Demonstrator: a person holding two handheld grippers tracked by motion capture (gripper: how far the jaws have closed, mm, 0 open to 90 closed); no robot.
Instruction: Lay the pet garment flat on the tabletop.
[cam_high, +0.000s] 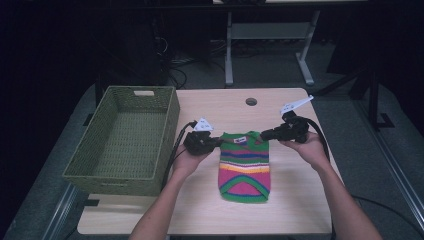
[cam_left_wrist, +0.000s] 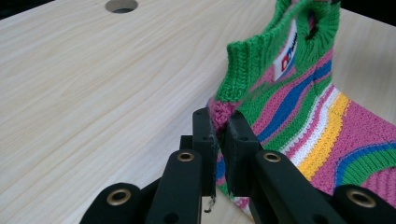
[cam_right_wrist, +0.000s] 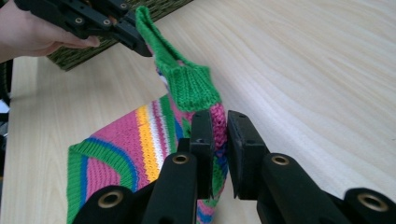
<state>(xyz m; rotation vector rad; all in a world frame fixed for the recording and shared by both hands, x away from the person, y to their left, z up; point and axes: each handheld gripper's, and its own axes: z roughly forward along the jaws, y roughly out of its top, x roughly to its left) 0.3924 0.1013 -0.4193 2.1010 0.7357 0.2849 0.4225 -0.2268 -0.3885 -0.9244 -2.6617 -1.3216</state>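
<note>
Striped knit sweater lies mid-table, just right of the woven basket (green collar at the far end, lifted). Left gripper clamped on its left shoulder edge, right gripper clamped on the right shoulder edge; both hold the far end off the table.

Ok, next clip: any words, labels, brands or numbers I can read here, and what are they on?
White neck label inside the collar of the striped knitted sweater: red and blue lettering, partly folded and too blurred to read; it may begin with "D".
White tags on the grippers: small dark marks, too small to read.
Nothing else carries text.
</note>
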